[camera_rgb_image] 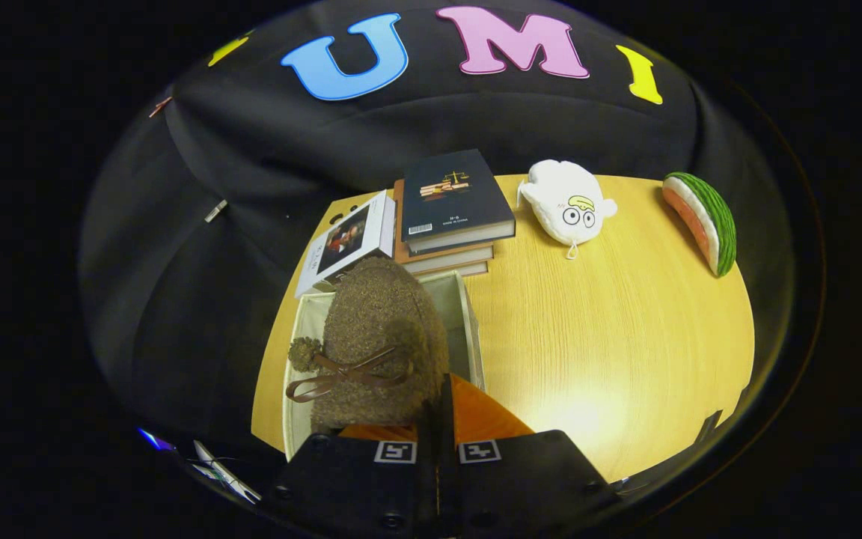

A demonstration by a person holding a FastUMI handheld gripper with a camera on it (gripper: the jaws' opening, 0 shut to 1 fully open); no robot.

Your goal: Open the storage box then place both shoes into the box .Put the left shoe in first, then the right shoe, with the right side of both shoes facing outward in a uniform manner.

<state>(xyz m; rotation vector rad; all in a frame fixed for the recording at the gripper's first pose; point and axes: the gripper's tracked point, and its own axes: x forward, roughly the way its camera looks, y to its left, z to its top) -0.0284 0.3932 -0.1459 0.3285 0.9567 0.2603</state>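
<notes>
My tool (437, 438) sits at the near edge of the bench (610, 337), fingers close together on the shoe's heel. The shoe (378, 337) is over the open storage box (468, 322), near left on the bench. Just beyond the box: a book stack (453, 202), another book (349, 239) left of it. Far middle: plush toy (567, 202). Far right: watermelon-slice toy (704, 221).

A pale wooden table (625, 337) carries it all. At its far edge sits a stack of hardcover books (455, 213), a dark one on top, and a white-covered book (347, 241) leans just beside the stack. Near them lies a white plush toy with cartoon eyes (567, 201). Well apart, a watermelon-slice plush (702, 220) rests by the table's edge.
</notes>
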